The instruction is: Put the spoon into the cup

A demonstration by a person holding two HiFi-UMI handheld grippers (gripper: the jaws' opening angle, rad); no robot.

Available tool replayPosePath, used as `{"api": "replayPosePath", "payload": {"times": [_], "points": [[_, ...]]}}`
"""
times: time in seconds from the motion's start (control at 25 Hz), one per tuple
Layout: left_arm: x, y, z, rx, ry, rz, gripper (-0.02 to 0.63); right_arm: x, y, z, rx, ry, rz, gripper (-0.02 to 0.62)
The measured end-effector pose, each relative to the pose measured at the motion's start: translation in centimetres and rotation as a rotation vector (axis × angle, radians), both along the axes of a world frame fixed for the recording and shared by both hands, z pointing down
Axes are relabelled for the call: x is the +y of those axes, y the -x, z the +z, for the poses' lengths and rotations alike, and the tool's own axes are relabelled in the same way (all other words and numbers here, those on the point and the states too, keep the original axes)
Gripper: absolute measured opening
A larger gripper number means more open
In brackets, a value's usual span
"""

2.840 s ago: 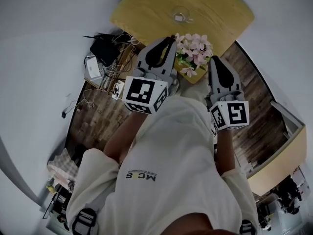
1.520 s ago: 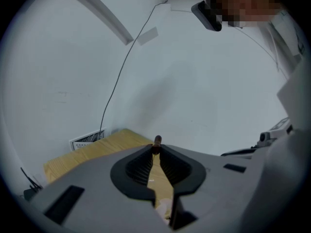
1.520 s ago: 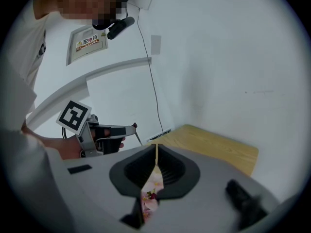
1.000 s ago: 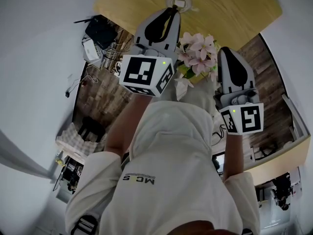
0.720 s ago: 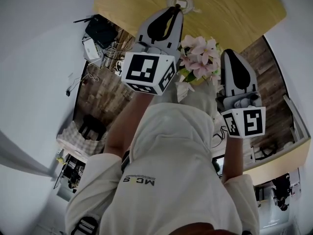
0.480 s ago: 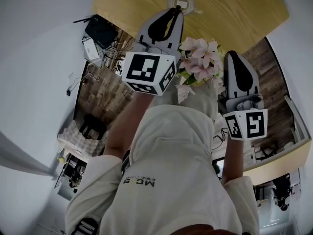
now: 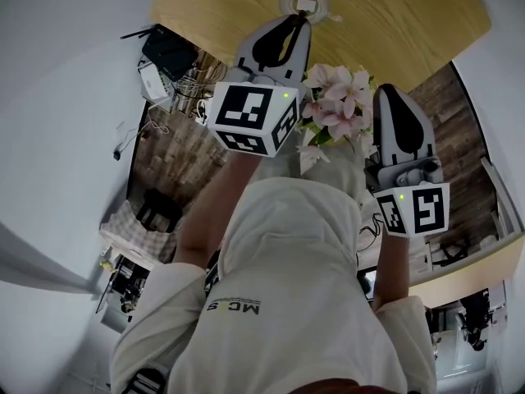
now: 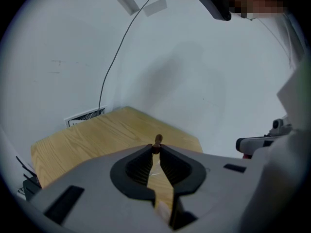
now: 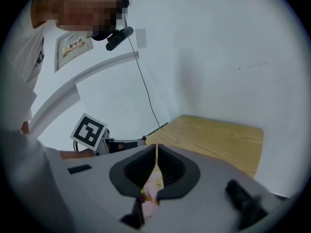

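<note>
A clear glass cup (image 7: pixel 300 1) on a saucer stands on the wooden table (image 7: pixel 385 23); something pale lies in it. My left gripper (image 7: pixel 296 18) reaches over the table's near edge, its tips just short of the cup, jaws shut. In the left gripper view (image 8: pixel 156 148) a small brown knob (image 8: pixel 158 140) shows right at the tips, and I cannot tell if it is the spoon or if it is touched. My right gripper (image 7: pixel 385 93) hangs lower right, off the table, jaws shut and empty, also in its own view (image 9: pixel 156 146).
A bunch of pink flowers (image 7: pixel 338 103) sits between the two grippers at the table's near edge. White walls (image 8: pixel 204 72) close in behind the table. Below left lie a black box (image 7: pixel 166 52) and cables on the wooden floor (image 7: pixel 168 162).
The left gripper has gone forward over the table edge until its tips reach the cup. The right gripper has stayed beside the flowers. Both jaws look unchanged.
</note>
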State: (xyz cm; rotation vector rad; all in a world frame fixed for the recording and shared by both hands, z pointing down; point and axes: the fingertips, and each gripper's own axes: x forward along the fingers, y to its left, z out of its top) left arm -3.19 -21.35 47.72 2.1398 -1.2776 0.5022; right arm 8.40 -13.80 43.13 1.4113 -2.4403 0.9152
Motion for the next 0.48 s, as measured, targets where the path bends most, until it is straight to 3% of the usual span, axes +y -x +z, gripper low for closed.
{"api": "replayPosePath", "payload": {"times": [0.48], "points": [[0.1, 0.3, 2.1, -0.025, 0.051, -0.017, 0.054, -0.3, 0.2, 0.4, -0.01, 0.005, -0.002, 0.034]]}}
